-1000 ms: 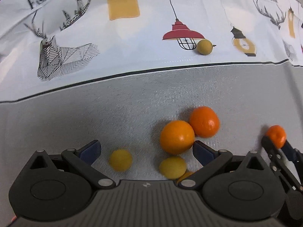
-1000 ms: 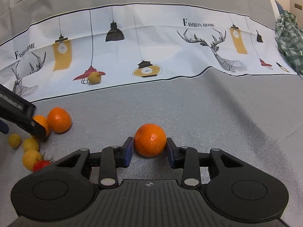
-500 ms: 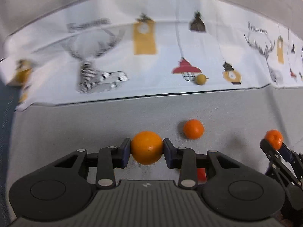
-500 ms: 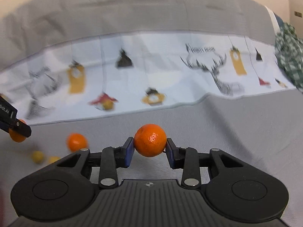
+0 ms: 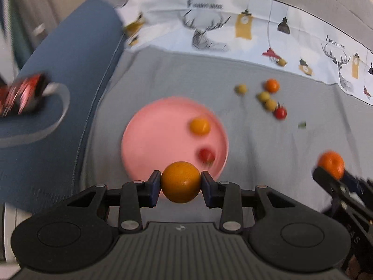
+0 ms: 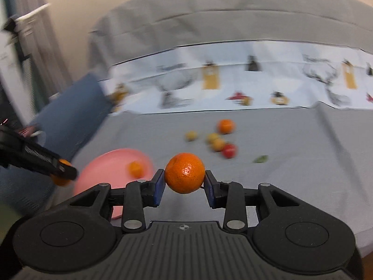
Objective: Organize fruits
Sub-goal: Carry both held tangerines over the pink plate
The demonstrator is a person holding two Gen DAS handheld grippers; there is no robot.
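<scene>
My left gripper (image 5: pixel 180 183) is shut on a large orange (image 5: pixel 180 177), held in the air over the near rim of a pink plate (image 5: pixel 151 144). On the plate lie a small orange fruit (image 5: pixel 199 126) and a red tomato (image 5: pixel 206 155). My right gripper (image 6: pixel 184 182) is shut on a tangerine (image 6: pixel 184 171), raised to the right of the plate (image 6: pixel 105 170); in the left wrist view it shows at the right edge with the tangerine (image 5: pixel 331 164). A loose orange (image 5: pixel 272 85), small yellow fruits (image 5: pixel 263 96) and a tomato (image 5: pixel 280 113) lie on the grey cloth beyond.
A blue cushion (image 5: pixel 58 70) borders the grey cloth on the left, with a red packet (image 5: pixel 21 93) on it. A white patterned cloth (image 5: pixel 256 28) runs along the back and bears one small yellow fruit (image 5: pixel 281 62). A green leaf scrap (image 5: pixel 302 125) lies right of the plate.
My left gripper closed on the large orange from the pile and lifted it. Both grippers rose and swung left, so the pink plate has come into view; the right kept its tangerine.
</scene>
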